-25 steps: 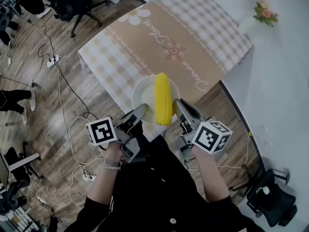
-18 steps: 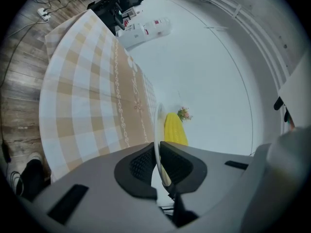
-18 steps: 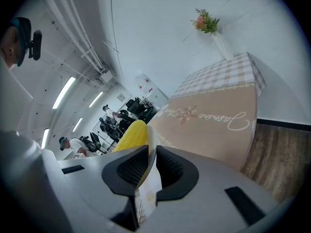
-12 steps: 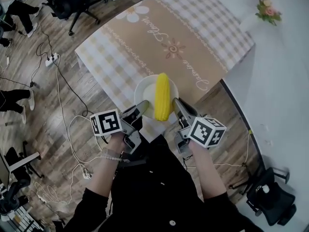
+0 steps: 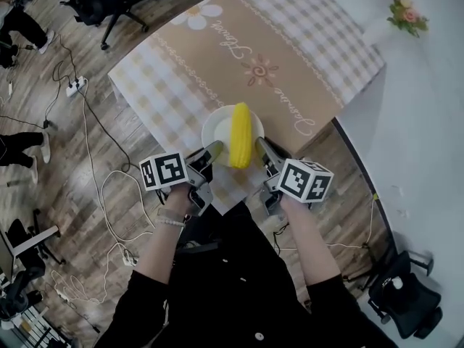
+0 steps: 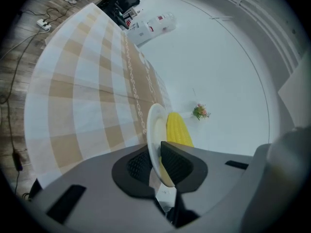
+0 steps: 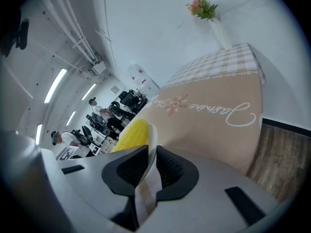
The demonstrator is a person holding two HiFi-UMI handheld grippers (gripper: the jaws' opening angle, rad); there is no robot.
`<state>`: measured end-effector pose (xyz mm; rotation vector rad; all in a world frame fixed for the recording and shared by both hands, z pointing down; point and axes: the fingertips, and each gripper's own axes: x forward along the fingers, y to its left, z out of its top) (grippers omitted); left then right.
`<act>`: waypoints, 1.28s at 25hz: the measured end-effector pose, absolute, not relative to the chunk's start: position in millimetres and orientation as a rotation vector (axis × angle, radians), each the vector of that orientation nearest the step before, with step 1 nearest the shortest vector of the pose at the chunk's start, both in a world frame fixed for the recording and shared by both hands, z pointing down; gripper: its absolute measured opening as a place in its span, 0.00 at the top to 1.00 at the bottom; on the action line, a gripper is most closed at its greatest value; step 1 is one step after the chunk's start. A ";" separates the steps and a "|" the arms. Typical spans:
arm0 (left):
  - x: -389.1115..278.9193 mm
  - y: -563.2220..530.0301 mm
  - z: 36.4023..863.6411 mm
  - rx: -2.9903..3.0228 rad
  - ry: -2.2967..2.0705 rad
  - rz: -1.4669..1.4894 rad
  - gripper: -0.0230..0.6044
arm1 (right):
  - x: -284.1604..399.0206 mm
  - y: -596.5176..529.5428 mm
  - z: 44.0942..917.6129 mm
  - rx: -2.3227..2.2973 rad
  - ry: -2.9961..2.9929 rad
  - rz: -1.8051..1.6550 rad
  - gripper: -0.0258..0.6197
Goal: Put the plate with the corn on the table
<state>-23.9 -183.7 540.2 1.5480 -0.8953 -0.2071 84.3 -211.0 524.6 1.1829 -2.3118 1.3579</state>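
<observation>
White plate (image 5: 214, 130) with corn (image 5: 240, 135) low over near desk (image 5: 290, 56) edge. Your left hand-held gripper (image 5: 210, 153) and right hand-held gripper (image 5: 259, 151) pinch opposite rims; left jaws just eased wider, rim between pads. Rigid, slick, likely breakable; corn rolls, so keep it level.

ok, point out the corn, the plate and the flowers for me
corn (image 5: 239, 133), head view, middle of the yellow cob.
plate (image 5: 214, 130), head view, bare white part left of the cob.
flowers (image 5: 404, 13), head view, the pink blooms at the top right.
</observation>
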 end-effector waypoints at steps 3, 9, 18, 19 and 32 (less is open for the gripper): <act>-23.5 -190.2 549.3 1.538 -0.906 -0.193 0.90 | 84.5 -218.2 534.8 1.180 -2.291 1.353 0.83; -22.9 -201.3 564.0 1.508 -0.926 -0.142 0.90 | 86.9 -227.9 554.3 1.168 -2.251 1.342 0.83; -20.3 -210.9 577.8 1.501 -0.969 -0.044 0.88 | 87.4 -239.5 572.1 1.154 -2.208 1.310 0.82; -19.7 -211.2 579.2 1.499 -0.972 -0.035 0.88 | 88.0 -240.3 573.6 1.153 -2.202 1.300 0.82; -24.1 -210.6 589.7 1.465 -0.981 0.102 0.86 | 88.6 -239.0 589.3 1.139 -2.099 1.252 0.82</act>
